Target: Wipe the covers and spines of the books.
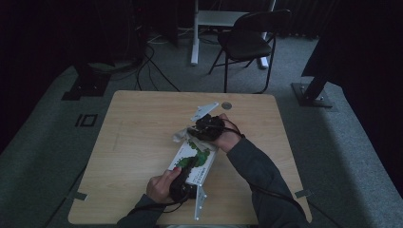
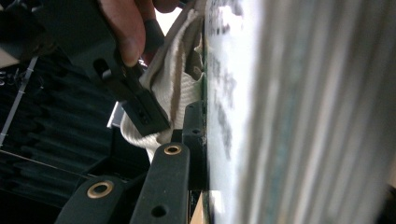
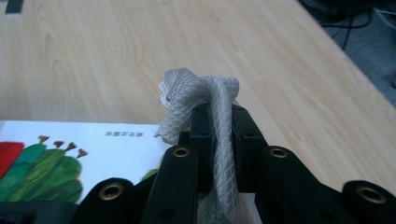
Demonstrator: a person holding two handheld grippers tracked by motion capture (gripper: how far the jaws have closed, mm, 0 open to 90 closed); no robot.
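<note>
Wiping risks shoving the book (image 1: 194, 160) off the desk's (image 1: 138, 142) near edge: left claw (image 1: 183, 183) clamps it, right claw (image 3: 219, 126) grips the cloth (image 3: 205, 88).

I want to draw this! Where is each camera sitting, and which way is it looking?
High view: above the person's side, looking forward and down on the table; forearms, both hands, left gripper clamping the book.
Left gripper view: rides the left gripper, looking along the book's edge at the right gripper.
Right gripper view: rides the right gripper, shut on the cloth, looking across the table.
Shared: book and cloth.
</note>
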